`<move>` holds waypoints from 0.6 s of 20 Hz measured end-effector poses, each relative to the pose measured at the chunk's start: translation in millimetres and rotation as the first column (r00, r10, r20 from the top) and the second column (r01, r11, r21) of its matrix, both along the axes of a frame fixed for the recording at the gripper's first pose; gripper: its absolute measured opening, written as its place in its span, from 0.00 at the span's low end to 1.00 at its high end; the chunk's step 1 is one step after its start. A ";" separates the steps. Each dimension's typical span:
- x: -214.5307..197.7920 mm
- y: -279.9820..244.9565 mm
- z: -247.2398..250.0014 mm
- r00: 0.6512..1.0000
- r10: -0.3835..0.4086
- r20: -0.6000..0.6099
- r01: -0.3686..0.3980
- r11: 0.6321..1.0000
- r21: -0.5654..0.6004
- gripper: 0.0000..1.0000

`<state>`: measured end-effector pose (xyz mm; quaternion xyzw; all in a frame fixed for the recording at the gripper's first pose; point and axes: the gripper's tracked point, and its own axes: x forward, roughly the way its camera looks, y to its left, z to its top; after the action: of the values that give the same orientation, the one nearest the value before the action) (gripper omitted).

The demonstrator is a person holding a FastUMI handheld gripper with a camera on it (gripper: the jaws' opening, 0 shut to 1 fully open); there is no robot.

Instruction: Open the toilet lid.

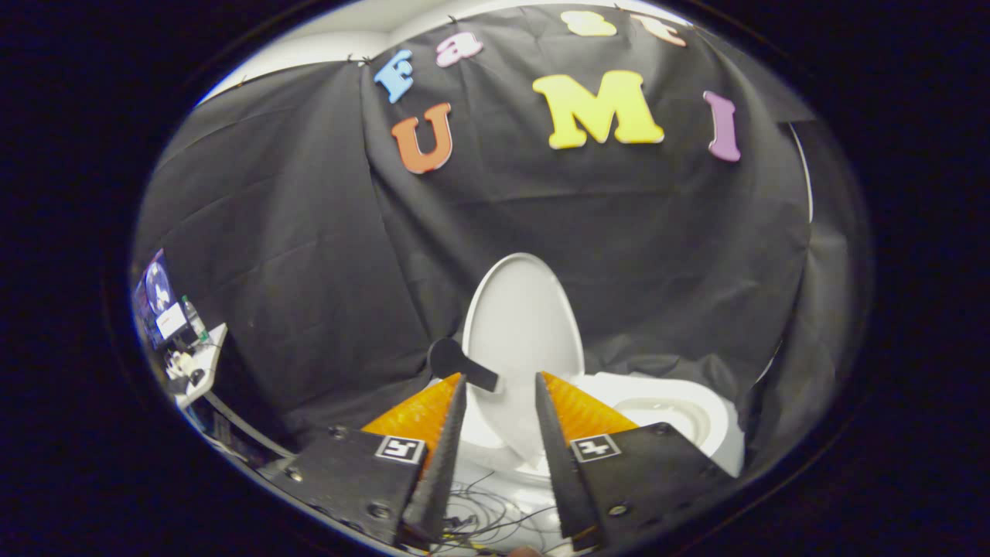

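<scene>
The white toilet lid (520,329) stands raised, nearly upright, just beyond my fingertips, leaning toward the black cloth wall. A black paddle-shaped handle (462,364) sticks out from the lid's left edge, just ahead of my left finger. The white toilet bowl and seat (671,410) lie uncovered to the right of the lid, beyond my right finger. My gripper (500,379) is open, its fingers a lid's width apart, with the lid's lower part seen in the gap but not pressed by either finger.
Black cloth walls close in behind and to both sides of the toilet. A small white table (199,363) with a bottle and small items stands far off to the left. Thin cables (479,514) lie on the floor below the fingers.
</scene>
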<state>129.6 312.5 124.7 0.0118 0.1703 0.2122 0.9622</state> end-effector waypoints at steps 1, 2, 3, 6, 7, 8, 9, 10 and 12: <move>-10.7 -18.6 3.0 0.999 -0.020 0.042 0.021 1.000 -0.010 0.59; -21.6 -35.1 5.7 0.996 -0.037 0.077 0.038 0.999 -0.013 0.65; -32.7 -52.3 8.4 0.992 -0.060 0.109 0.061 0.998 -0.010 0.71; -65.4 -96.3 5.9 0.980 -0.112 0.162 0.111 0.994 0.013 0.78; -78.9 -109.7 -0.9 0.978 -0.117 0.171 0.115 0.993 0.020 0.78; -92.6 -120.2 -3.3 0.977 -0.114 0.180 0.111 0.993 0.027 0.78; -106.8 -132.1 -5.9 0.974 -0.118 0.193 0.113 0.993 0.034 0.78; -117.9 -145.6 -5.8 0.969 -0.134 0.206 0.129 0.991 0.040 0.78; -143.8 -170.0 -6.3 0.957 -0.175 0.232 0.164 0.984 0.066 0.78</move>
<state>-14.2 142.5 118.4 0.0231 0.0478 0.1328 0.9897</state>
